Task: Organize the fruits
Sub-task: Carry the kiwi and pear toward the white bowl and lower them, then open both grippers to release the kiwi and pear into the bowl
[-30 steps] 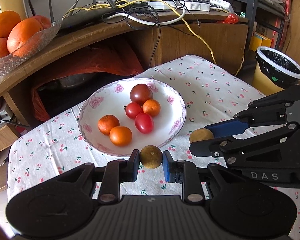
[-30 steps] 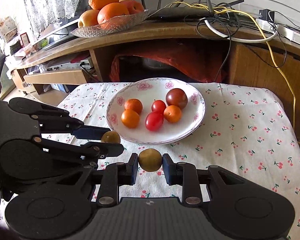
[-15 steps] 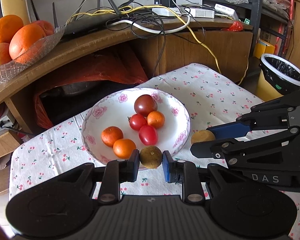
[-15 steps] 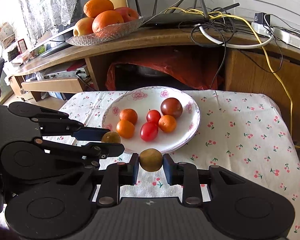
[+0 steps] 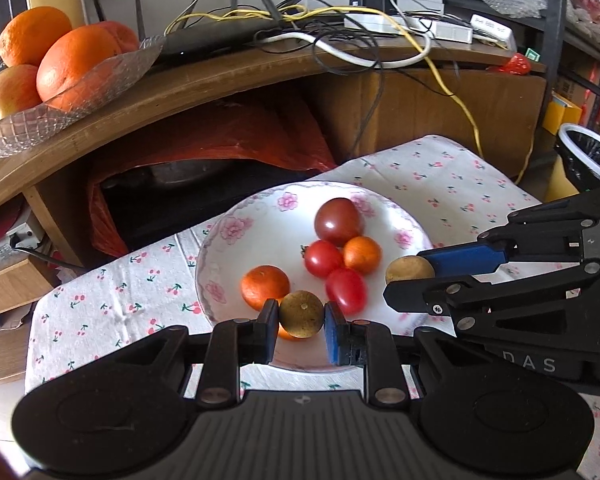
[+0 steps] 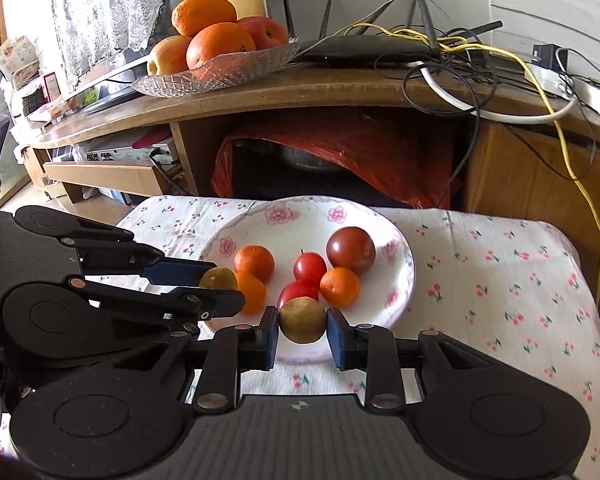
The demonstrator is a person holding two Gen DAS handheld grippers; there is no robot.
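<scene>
A white floral plate [image 5: 236, 236] [image 6: 400, 276] on the cherry-print table holds small oranges [image 5: 265, 286], red cherry tomatoes [image 5: 322, 258] and a dark tomato [image 5: 339, 221] [image 6: 351, 250]. My left gripper [image 5: 301, 316] is shut on a small brown-green round fruit [image 5: 302, 314], held over the plate's near rim; it also shows in the right wrist view [image 6: 219, 279]. My right gripper [image 6: 302, 322] is shut on a similar brown fruit [image 6: 302, 320], over the plate's near edge; it shows in the left wrist view [image 5: 409, 270].
A wooden shelf [image 6: 300, 92] behind the table carries a glass dish of large oranges and apples [image 6: 216, 46], a router and tangled cables [image 5: 340, 40]. A red bag [image 6: 340, 152] sits under it. A lined bin [image 5: 588, 156] stands at the right.
Both grippers moved forward with their fruits, from in front of the plate to over its near rim. Their grip has not changed.
</scene>
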